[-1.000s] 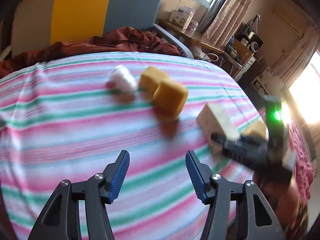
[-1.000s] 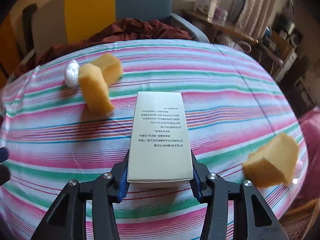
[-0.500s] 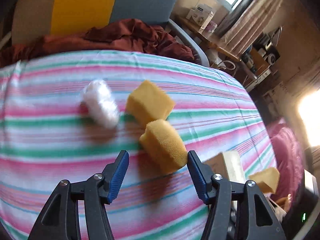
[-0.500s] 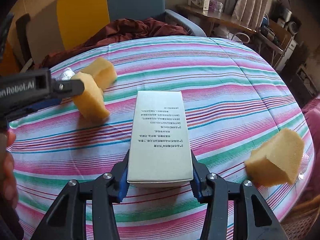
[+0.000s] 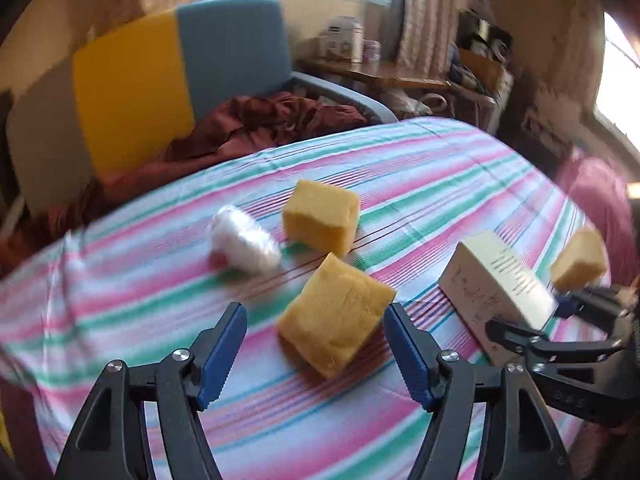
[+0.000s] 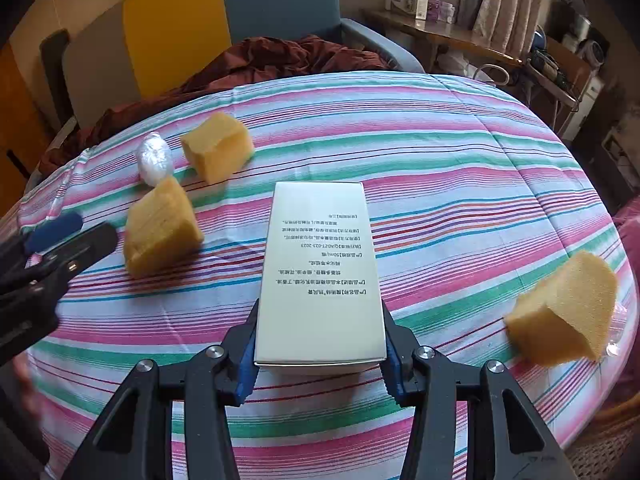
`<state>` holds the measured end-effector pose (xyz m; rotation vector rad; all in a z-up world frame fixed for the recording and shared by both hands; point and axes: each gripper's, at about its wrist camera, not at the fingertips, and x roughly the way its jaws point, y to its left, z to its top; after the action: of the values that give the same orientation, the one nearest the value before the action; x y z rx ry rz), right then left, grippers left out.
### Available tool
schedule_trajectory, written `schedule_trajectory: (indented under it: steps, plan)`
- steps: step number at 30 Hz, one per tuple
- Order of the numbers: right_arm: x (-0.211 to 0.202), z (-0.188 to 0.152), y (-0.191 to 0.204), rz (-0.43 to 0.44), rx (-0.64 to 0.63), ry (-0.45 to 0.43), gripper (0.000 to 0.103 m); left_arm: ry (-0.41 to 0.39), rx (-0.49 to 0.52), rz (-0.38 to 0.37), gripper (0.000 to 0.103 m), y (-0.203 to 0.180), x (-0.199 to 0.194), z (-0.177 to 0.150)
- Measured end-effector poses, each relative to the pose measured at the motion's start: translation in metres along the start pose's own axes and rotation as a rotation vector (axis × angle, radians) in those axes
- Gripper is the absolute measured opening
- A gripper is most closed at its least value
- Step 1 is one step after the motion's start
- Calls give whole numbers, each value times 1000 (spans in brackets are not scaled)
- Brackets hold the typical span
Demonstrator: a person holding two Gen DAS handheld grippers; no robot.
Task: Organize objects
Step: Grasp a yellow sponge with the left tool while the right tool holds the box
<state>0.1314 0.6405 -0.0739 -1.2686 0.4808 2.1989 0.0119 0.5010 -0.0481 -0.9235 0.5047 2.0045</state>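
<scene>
My right gripper is shut on a white printed box, held flat over the striped tablecloth; the box also shows in the left wrist view. My left gripper is open, its jaws either side of the near yellow sponge, not touching it; that sponge shows in the right wrist view. A second sponge and a white plastic-wrapped ball lie just beyond. A third sponge sits near the table's right edge.
A yellow and blue chair with a dark red cloth stands behind the table. A cluttered wooden shelf runs along the back right wall. The table drops off at the right by the third sponge.
My left gripper has swung in around the near sponge, now squarely between its open jaws. The right gripper has kept still with the box.
</scene>
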Motion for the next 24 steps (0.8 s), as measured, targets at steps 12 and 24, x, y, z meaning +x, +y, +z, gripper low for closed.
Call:
schedule_trajectory:
  steps: [12,24]
  plan:
    - [2,1,3,2,-26,5,50,-31,82,-35,58,-10,27,-21]
    - [-9,-4,23,-22,-107,-63,50,-136,45,-4,48,0,-21,-61]
